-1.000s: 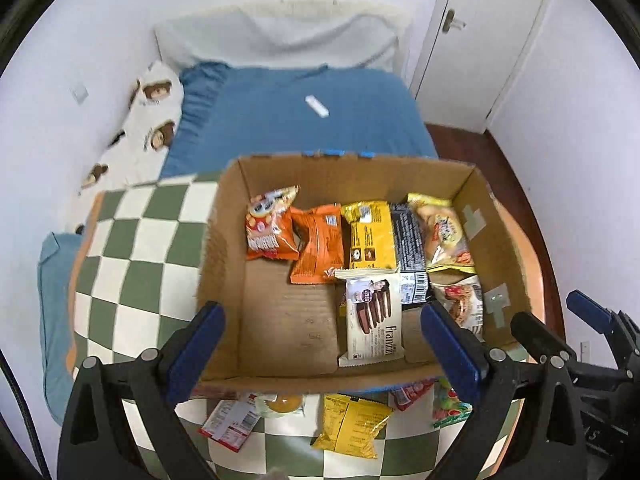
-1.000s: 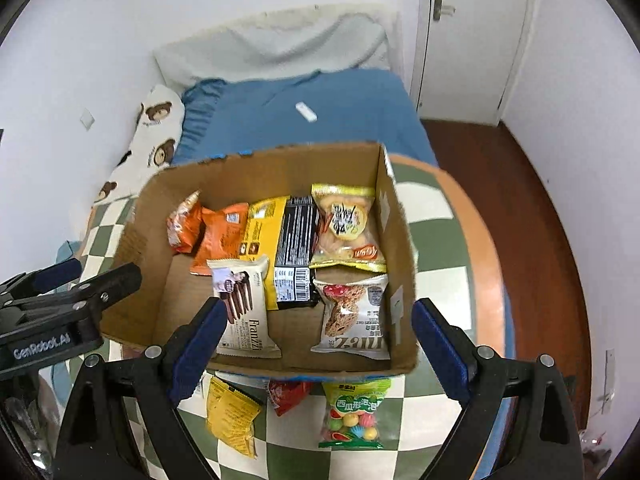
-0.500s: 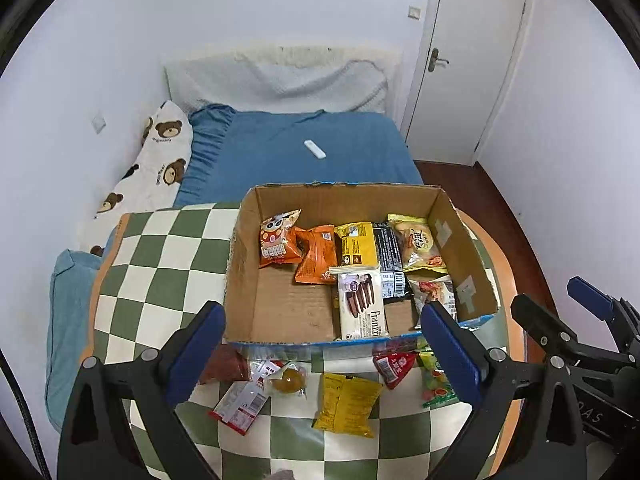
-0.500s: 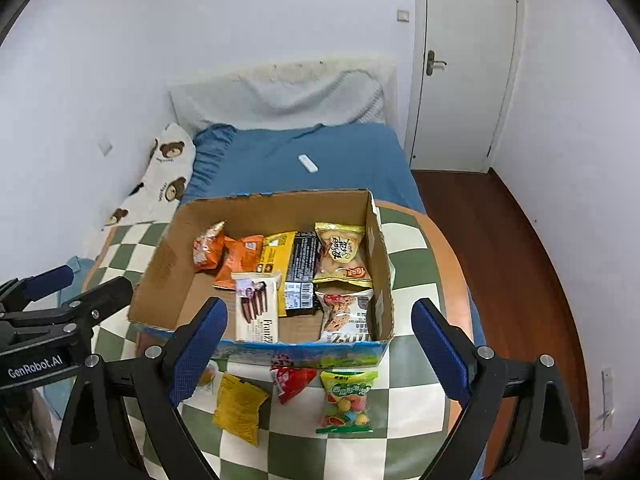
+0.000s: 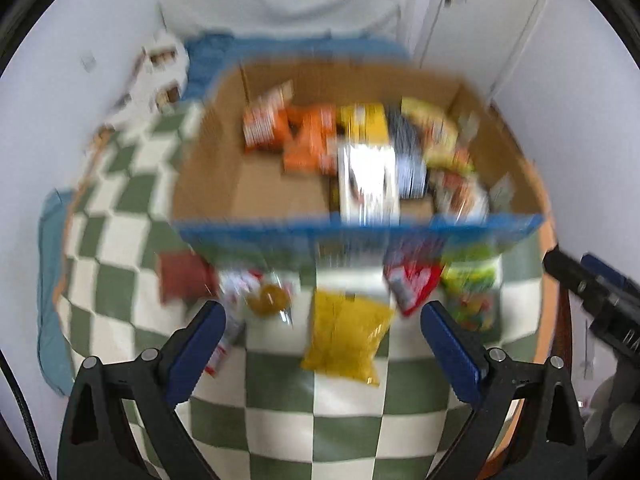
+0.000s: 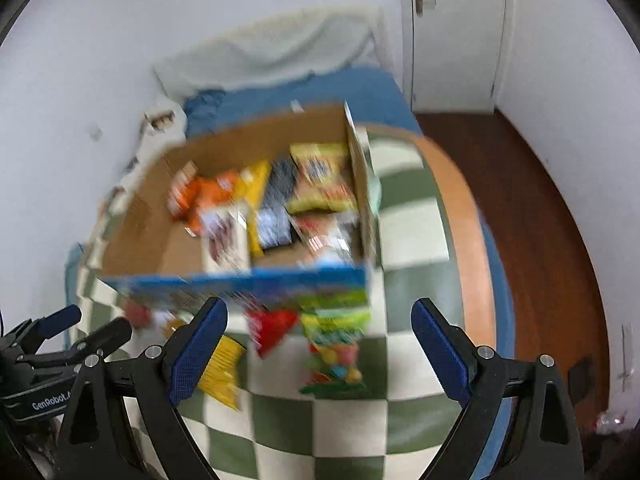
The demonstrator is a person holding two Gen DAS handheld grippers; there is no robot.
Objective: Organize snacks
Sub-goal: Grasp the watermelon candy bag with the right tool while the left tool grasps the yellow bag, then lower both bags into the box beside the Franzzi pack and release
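Nearest, in the left wrist view: left tool (image 5: 322, 324), blue-padded black prongs spread wide, nothing between them, poised over the green-and-white checked surface (image 5: 348, 432). Just beyond the tips, toward 12 o'clock and a touch right: crinkled yellow snack bag (image 5: 346, 338), lying flat, long axis running roughly 12 to 6, so lined up with the reach rather than across it. At 11 o'clock from the tool: small clear packet with an amber centre (image 5: 268, 298), partly over a white-and-red wrapper; further toward 10 o'clock, a dark red pouch (image 5: 182, 276). At 1 o'clock: red-and-white packet (image 5: 414, 284), then a green bag of coloured sweets (image 5: 470, 292) at 2 o'clock.

In the right wrist view: right tool (image 6: 318, 340), likewise spread wide and holding nothing, with the green sweets bag (image 6: 334, 344) almost dead ahead between the prong lines, long axis about 12 to 6, and the red packet (image 6: 274, 326) just at 11 o'clock. Yellow bag half hidden behind the left prong.

Likely split, as a judgement: left hand nearer the yellow bag, right hand nearer the sweets.

Beyond the loose packets, at 12 o'clock: open brown cardboard box with a blue printed front (image 5: 280, 230), several packets already inside. Heavy motion blur throughout; labels unreadable. Farthest: blue-covered bed (image 6: 304, 90).
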